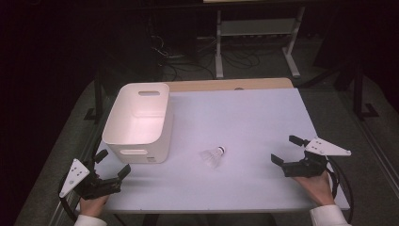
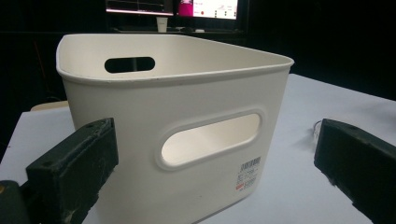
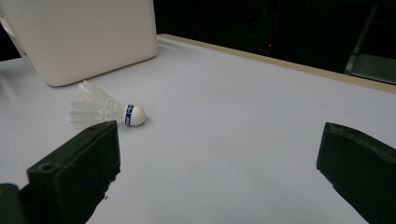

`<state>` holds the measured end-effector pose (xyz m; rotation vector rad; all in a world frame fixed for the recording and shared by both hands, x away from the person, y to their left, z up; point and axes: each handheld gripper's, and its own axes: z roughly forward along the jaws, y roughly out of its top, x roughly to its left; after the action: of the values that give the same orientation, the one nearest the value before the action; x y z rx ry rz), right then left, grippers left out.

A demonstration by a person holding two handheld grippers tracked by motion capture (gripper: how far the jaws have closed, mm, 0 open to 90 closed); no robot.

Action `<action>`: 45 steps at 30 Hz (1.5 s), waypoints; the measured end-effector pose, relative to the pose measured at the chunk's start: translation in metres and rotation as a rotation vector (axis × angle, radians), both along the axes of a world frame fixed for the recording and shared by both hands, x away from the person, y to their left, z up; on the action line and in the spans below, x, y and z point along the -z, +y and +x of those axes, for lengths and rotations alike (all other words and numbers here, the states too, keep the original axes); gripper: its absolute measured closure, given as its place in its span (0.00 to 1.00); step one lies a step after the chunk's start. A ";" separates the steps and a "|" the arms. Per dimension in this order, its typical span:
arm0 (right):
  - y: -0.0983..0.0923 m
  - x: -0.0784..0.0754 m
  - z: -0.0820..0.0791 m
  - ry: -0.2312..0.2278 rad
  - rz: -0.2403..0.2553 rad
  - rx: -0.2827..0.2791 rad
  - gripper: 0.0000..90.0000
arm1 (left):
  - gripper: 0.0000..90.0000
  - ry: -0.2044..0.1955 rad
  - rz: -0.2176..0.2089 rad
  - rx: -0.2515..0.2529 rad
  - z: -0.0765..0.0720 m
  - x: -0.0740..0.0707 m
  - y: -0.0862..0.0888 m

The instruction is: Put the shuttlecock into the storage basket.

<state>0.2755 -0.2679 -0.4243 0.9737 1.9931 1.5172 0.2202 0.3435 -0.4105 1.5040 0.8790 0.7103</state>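
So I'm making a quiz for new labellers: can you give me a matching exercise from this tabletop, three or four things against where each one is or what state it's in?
Things:
1. bin
2. shuttlecock
3. left gripper
4. right gripper

Places or states:
A. lying on its side in the middle of the table
B. open, at the table's near right corner
C. upright on the left part of the table, nothing seen inside
D. open, at the near left corner, facing the bin's handle cut-out

Pairs: 1-C, 2-A, 3-D, 4-B
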 end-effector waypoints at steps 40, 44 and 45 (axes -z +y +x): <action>0.008 -0.013 0.003 0.038 -0.060 -0.032 0.00 | 0.00 0.007 0.000 -0.008 0.000 0.000 0.000; 0.010 -0.017 0.006 0.045 -0.071 -0.043 0.00 | 0.00 0.006 0.003 -0.009 0.000 0.000 0.001; 0.010 -0.017 0.006 0.045 -0.071 -0.043 0.00 | 0.00 0.006 0.003 -0.010 0.000 0.000 0.001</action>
<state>0.2811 -0.2578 -0.4077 0.9506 2.0967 1.4485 0.2206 0.3442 -0.4108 1.5060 0.8903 0.7149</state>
